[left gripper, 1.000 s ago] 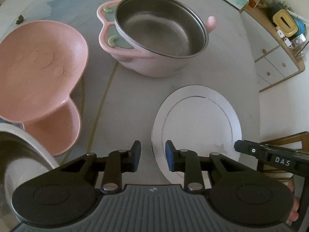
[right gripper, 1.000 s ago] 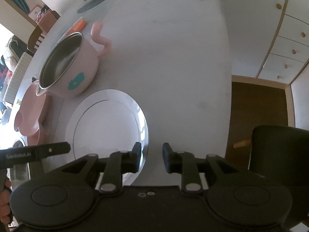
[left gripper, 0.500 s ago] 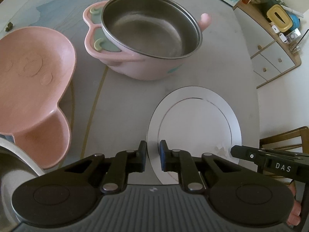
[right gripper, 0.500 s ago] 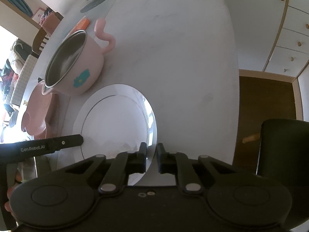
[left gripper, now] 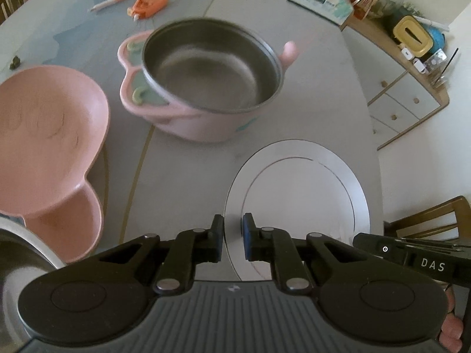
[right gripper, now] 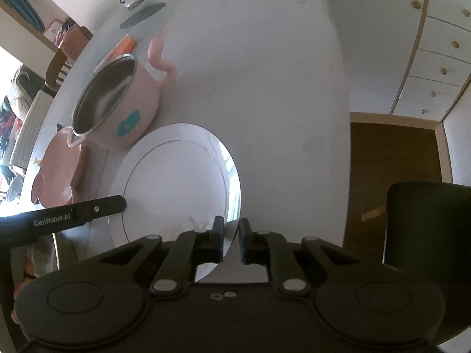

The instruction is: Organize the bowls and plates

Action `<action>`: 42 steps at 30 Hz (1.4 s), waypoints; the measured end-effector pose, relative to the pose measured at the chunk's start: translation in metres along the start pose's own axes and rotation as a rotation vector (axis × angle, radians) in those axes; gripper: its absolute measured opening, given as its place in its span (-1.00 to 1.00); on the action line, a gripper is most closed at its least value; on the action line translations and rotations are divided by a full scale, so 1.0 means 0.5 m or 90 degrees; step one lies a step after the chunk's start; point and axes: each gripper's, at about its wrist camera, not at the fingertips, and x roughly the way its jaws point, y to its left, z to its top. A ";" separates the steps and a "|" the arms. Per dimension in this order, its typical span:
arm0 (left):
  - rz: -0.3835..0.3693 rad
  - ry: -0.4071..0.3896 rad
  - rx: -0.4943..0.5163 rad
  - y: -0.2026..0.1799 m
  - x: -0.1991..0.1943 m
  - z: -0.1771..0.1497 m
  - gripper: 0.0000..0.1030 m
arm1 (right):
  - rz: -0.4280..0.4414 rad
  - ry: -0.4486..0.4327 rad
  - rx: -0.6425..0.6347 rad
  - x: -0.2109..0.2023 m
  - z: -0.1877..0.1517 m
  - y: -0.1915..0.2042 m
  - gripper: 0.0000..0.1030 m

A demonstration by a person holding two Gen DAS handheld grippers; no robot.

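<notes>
While the round silver plate [left gripper: 297, 188] lay near the front edge of the pale surface [left gripper: 318, 88], both claws had closed in on its rim from opposite sides. The left claw [left gripper: 233, 236] was narrowed around the plate's left edge, its fingers [left gripper: 218, 235] straddling the rim with a slim gap showing, so a firm grip could not be confirmed. The right claw [right gripper: 231, 239] was likewise narrowed about the plate's [right gripper: 176, 176] right edge, the rim running between its fingers [right gripper: 217, 236]. Just behind the plate stood a pink bowl [left gripper: 206, 88] with a steel liner and a curled handle, close to the plate's far rim. Left of it sat a pink divided dish [left gripper: 50, 153], well apart from the plate
</notes>
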 end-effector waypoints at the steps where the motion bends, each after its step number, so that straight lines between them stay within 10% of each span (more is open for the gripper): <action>1: -0.001 -0.004 0.003 -0.003 -0.005 0.002 -0.77 | 0.000 -0.003 0.002 -0.006 0.002 0.001 -0.79; 42: -0.063 -0.042 0.047 0.186 -0.350 -0.161 -0.77 | -0.028 -0.107 0.038 -0.196 -0.246 0.330 -0.81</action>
